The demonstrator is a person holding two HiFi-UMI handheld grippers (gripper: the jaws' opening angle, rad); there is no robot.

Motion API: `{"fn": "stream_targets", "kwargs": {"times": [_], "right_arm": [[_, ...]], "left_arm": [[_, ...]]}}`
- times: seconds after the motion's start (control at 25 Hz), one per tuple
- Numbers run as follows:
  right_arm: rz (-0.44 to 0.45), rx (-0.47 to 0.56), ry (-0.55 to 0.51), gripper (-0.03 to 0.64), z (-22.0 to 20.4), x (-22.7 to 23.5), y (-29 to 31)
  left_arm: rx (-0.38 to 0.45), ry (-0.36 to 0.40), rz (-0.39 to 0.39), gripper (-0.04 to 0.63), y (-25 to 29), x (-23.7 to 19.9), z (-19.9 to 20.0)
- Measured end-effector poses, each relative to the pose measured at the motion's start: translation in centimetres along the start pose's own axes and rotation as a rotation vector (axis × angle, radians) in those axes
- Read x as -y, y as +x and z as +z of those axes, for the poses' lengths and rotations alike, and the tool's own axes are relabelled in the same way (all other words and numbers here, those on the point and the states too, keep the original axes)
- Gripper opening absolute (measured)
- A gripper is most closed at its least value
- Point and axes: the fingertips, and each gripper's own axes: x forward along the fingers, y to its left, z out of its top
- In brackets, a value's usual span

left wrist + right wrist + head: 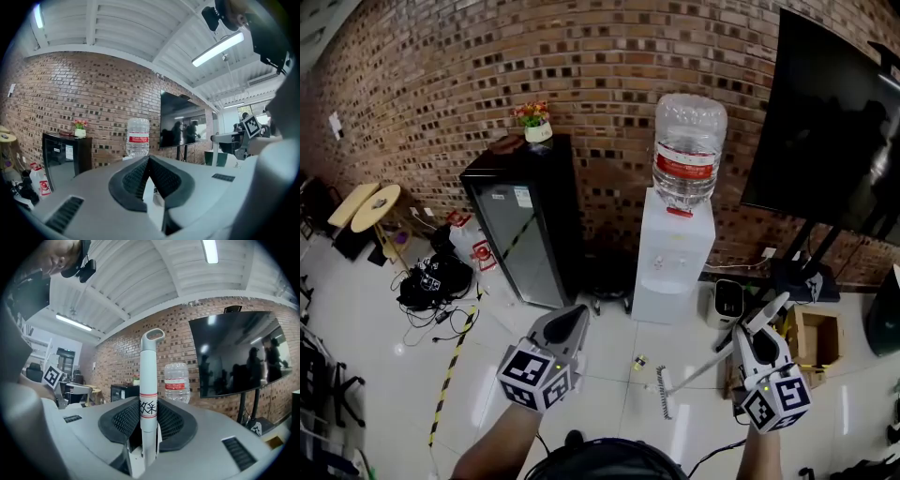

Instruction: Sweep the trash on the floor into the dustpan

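Nearest, the left tool (568, 327) hangs over the floor (487, 394), its jaws pressed together on nothing. The right tool (754, 334) pinches the white handle (149, 401) of a broom (698, 367) partway along, the shaft slanting down to a brush head (663, 394) resting on the tiles. A small scrap of trash (639, 362) lies just beyond the head. No dustpan can be identified.

Assessment: the broom appears light and stiff; its smooth handle could rotate in the pinch, so a lower hold would give better control.

Beyond stands a water dispenser (675, 253).
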Motion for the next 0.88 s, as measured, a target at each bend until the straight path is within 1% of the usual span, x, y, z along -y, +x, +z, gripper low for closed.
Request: {"fn": "stream_targets", "kwargs": {"times": [0.16, 0.32, 0.52, 0.64, 0.88], "right_arm": [[-0.042, -0.001, 0.013, 0.123, -0.2, -0.7, -0.4], [-0.026, 0.001, 0.014, 0.123, 0.4, -2.7, -0.1], [-0.026, -0.004, 0.02, 0.123, 0.3, -3.3, -0.2], [-0.025, -0.008, 0.024, 0.123, 0.1, -3.4, -0.1], [-0.029, -0.008, 0.013, 0.123, 0.1, -4.3, -0.2]], "left_arm": [[-0.013, 0.001, -0.025, 0.005, -1.1, -0.8, -0.4], [-0.01, 0.005, -0.036, 0.005, -2.1, -1.9, 0.0], [-0.017, 0.01, -0.069, 0.005, -2.0, -1.7, -0.5], [-0.024, 0.017, -0.07, 0.005, -2.1, -1.6, -0.7], [-0.017, -0.001, -0.058, 0.005, -2.6, -2.2, -0.7]]}}
